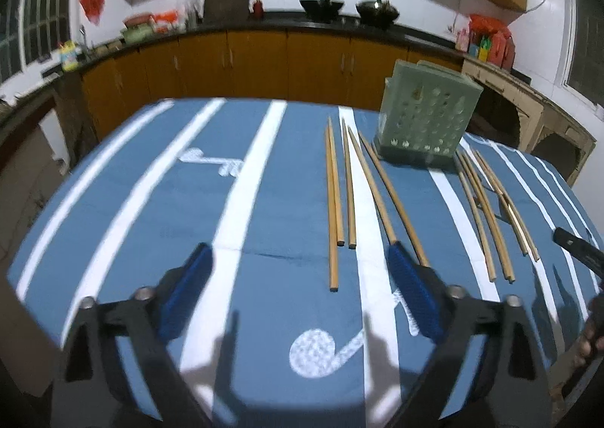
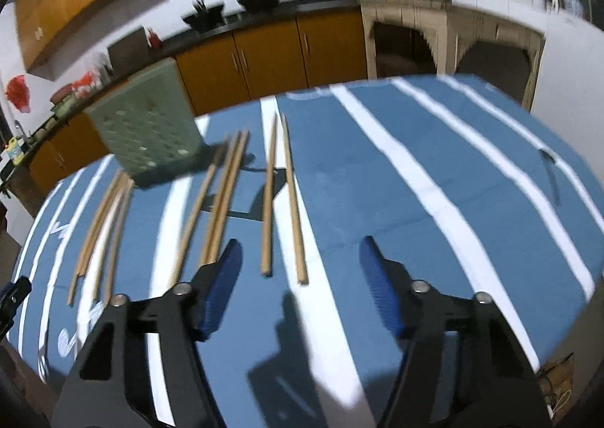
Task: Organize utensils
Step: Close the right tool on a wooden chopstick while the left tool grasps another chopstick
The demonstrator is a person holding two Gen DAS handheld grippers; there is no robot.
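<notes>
1. The left gripper [image 1: 300, 254] hangs over a table covered in a blue cloth with white stripes [image 1: 151, 209]; its 2 blue-padded fingers [image 1: 409, 290] stand wide apart with nothing between the pads.
2. Wooden chopsticks lie flat on the cloth, all roughly parallel and pointing away from the cameras. In the left wrist view a near group of 5 chopsticks [image 1: 336, 197] lies ahead of the left gripper, between its fingers and slightly toward its right finger.
3. The near ends of the 2 rightmost sticks in that group run just beside or behind the right finger's tip; whether they touch it cannot be told.
4. A second cluster of chopsticks [image 1: 490, 216] lies farther right, well apart from the first group.
5. A green perforated utensil holder [image 1: 428, 114] stands upright near the far edge of the table, between the 2 groups.
6. The right gripper [image 2: 300, 250] hovers above the cloth, fingers [image 2: 379, 292] parted, holding nothing.
7. In the right wrist view a pair of chopsticks [image 2: 281, 197] lies just ahead of the gap between the fingers, untouched.
8. Orange kitchen cabinets [image 1: 245, 62] under a dark counter fill the background.
</notes>
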